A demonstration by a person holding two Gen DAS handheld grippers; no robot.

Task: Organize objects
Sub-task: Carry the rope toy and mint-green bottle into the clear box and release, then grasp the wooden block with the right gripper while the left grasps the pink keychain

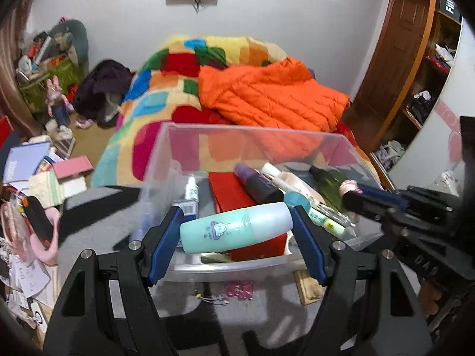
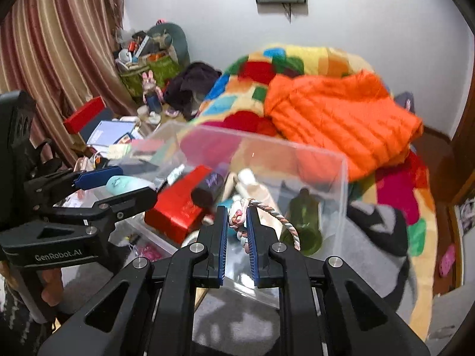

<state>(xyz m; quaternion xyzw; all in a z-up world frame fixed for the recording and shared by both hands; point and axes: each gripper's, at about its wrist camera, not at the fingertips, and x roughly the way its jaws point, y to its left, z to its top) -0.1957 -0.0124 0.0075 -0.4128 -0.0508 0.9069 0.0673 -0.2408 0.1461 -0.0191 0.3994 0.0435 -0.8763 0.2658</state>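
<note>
My left gripper is shut on a mint-green bottle with a pale cap, held sideways just above the near side of a clear plastic bin. From the right wrist view, the same left gripper and bottle appear at the bin's left. My right gripper is shut on a small pink-and-white charm with a braided cord, over the bin. In the left wrist view, this right gripper reaches in from the right with the charm.
Inside the bin lie a red box, a dark purple bottle, a white tube and a green bottle. Behind it are a colourful blanket and an orange jacket. Books and boxes crowd the left.
</note>
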